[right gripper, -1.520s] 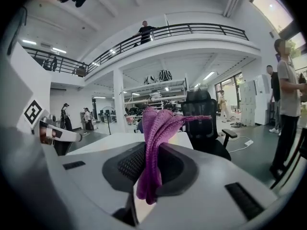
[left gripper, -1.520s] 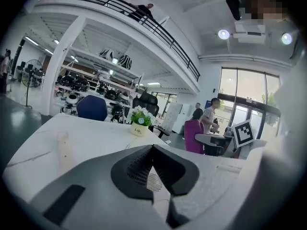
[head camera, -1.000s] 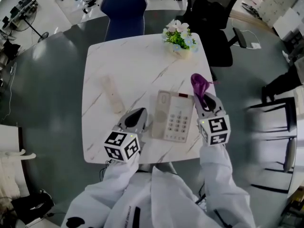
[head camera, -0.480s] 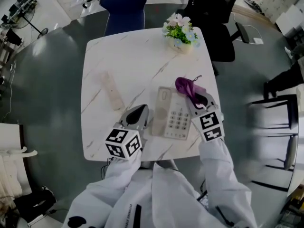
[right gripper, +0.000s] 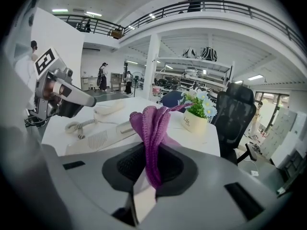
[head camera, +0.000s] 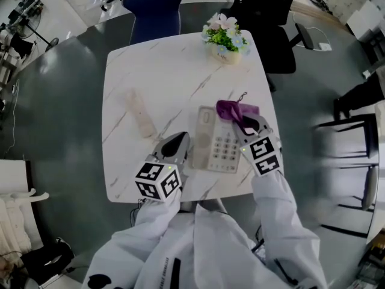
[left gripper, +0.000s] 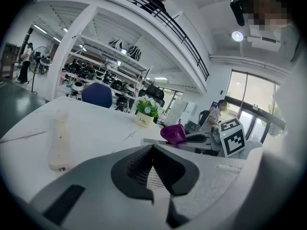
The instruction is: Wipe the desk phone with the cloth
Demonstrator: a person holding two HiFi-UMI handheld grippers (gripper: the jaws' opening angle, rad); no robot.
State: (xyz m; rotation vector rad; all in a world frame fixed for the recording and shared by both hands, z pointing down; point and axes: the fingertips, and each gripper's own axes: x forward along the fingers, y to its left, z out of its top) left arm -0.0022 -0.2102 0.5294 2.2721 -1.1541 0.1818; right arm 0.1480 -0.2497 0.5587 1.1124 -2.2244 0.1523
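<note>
My right fingers [head camera: 251,126] pinch the purple cloth [head camera: 231,109] over the desk phone [head camera: 218,144], at its far right corner. The phone's long axis runs toward me on the tabletop [head camera: 162,77]. My left fingers [head camera: 174,144], closed and empty, sit just left.

A ribbed purple knit cloth [head camera: 231,109], a smooth matt beige plastic desk phone [head camera: 216,146] and a glossy white marble-veined table [head camera: 162,77] are seen.

Marble table [head camera: 162,71]: desk phone [head camera: 216,148], handset [head camera: 139,114], flowerpot [head camera: 225,41]
</note>
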